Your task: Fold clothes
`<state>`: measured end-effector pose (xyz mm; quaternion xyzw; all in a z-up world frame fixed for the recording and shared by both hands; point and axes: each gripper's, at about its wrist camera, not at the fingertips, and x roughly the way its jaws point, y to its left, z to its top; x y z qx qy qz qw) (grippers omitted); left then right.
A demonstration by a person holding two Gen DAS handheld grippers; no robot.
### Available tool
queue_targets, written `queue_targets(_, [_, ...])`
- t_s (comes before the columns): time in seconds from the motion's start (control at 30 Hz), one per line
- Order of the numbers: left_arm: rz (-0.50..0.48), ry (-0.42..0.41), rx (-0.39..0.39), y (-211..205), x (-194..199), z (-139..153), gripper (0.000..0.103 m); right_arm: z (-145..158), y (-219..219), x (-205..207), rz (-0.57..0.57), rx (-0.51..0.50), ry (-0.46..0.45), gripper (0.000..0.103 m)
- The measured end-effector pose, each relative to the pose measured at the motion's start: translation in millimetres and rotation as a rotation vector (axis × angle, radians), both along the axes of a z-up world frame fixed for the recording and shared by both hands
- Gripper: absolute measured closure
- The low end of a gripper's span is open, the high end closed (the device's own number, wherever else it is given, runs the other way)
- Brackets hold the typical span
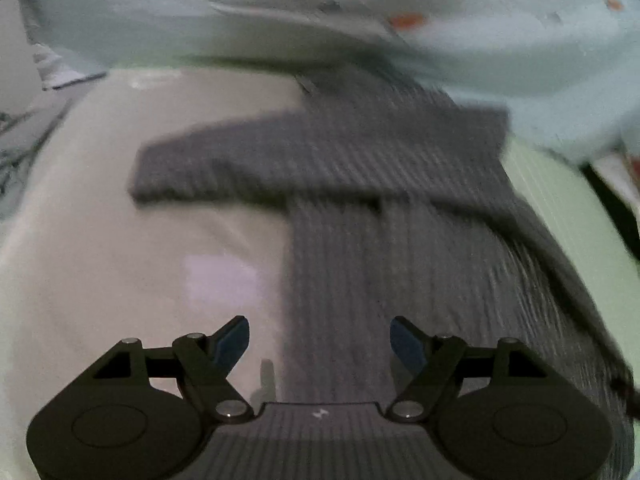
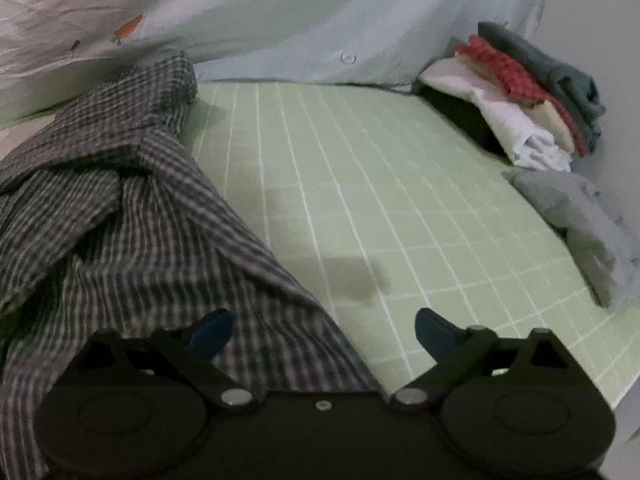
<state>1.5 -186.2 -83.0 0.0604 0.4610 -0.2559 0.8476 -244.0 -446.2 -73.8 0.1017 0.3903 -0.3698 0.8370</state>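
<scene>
I saw no readable writing or labels anywhere. My left gripper [image 1: 320, 344] was released over the checked shirt [image 1: 360, 208], which filled the centre and right of its frame. My right gripper [image 2: 324, 332] was released too, with the shirt [image 2: 120, 208] heaped at left on the green grid mat [image 2: 360, 184]

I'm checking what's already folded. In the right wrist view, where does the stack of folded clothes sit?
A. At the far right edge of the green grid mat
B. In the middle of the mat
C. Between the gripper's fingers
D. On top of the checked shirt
A: the stack of folded clothes sits at the far right edge of the green grid mat, apart from the checked shirt.
</scene>
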Motion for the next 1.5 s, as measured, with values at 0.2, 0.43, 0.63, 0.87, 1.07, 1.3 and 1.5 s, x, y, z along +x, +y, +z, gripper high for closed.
queue_targets(0.2, [-0.007,0.023,0.092,-7,-65,-14,0.024,-6,-16,-25,0.059,0.086,0.009,0.027])
queue_targets(0.43, [0.088,0.007,0.111,12,-102,-9,0.024,-18,-18,-45,0.171,0.178,-0.026,0.073])
queue_targets(0.63, [0.109,-0.001,0.092,25,-102,-1,0.024,-6,-12,-51,0.209,0.208,-0.082,0.101])
queue_targets(0.87, [0.033,-0.025,0.068,40,-86,9,0.024,26,17,-55,0.164,0.181,-0.191,0.102])
queue_targets(1.07, [-0.028,-0.041,0.042,65,-68,15,0.024,50,75,-38,0.231,0.165,-0.262,0.102])
queue_targets(1.3, [-0.089,-0.048,0.044,99,-52,16,0.024,40,144,3,0.337,0.187,-0.255,0.102])
queue_targets(1.5, [-0.106,-0.034,0.073,126,-45,7,0.024,-4,168,28,0.291,0.319,-0.194,0.101])
